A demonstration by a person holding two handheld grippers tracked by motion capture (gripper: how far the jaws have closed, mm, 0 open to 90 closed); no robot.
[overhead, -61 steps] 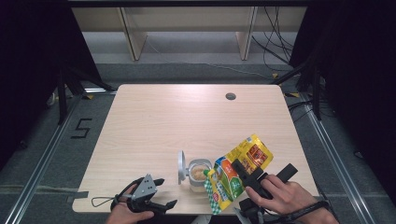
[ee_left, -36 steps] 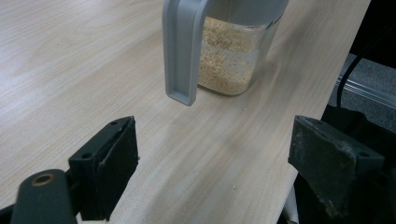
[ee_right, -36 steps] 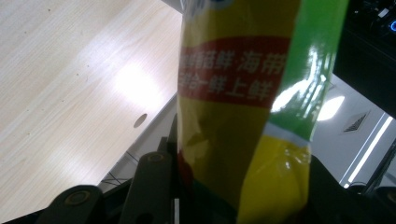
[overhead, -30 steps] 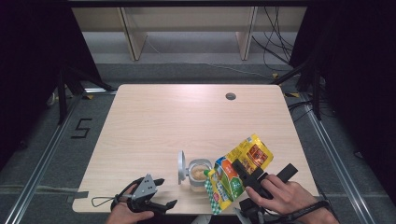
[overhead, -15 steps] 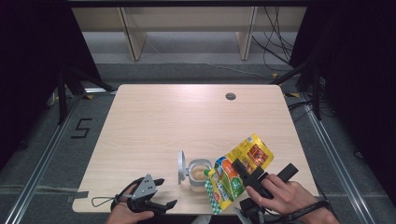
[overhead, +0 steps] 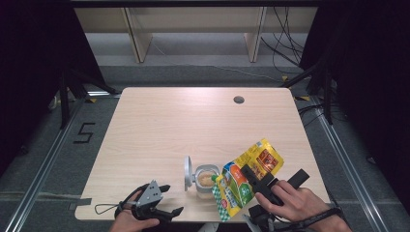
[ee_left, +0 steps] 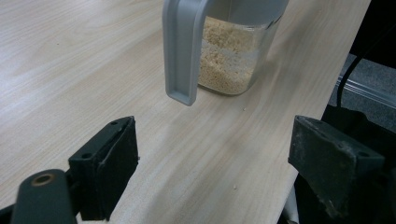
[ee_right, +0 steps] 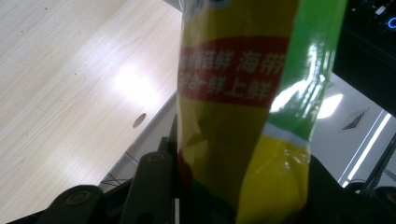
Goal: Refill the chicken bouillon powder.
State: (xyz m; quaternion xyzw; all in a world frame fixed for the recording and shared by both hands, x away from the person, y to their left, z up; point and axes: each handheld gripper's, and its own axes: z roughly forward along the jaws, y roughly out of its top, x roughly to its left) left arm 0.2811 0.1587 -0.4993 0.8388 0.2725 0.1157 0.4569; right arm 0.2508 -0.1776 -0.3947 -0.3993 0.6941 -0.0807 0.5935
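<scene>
A clear container [overhead: 206, 181] with its grey lid [overhead: 187, 173] flipped up stands near the table's front edge, partly filled with pale granules [ee_left: 229, 60]. My right gripper [overhead: 258, 181] is shut on a yellow, green and orange pouch [overhead: 244, 179], tilted with its lower end at the container's mouth. The pouch [ee_right: 238, 107] sits between the right gripper's jaws in the right gripper view. My left gripper [overhead: 167, 199] rests at the front left, open with nothing between its jaws; the container stands just ahead of it in the left gripper view.
The wooden table [overhead: 193, 130] has a round cable hole [overhead: 239, 100] at the back right. Shelving legs [overhead: 137, 38] and cables [overhead: 283, 43] lie on the floor beyond it. Metal rails run along both sides.
</scene>
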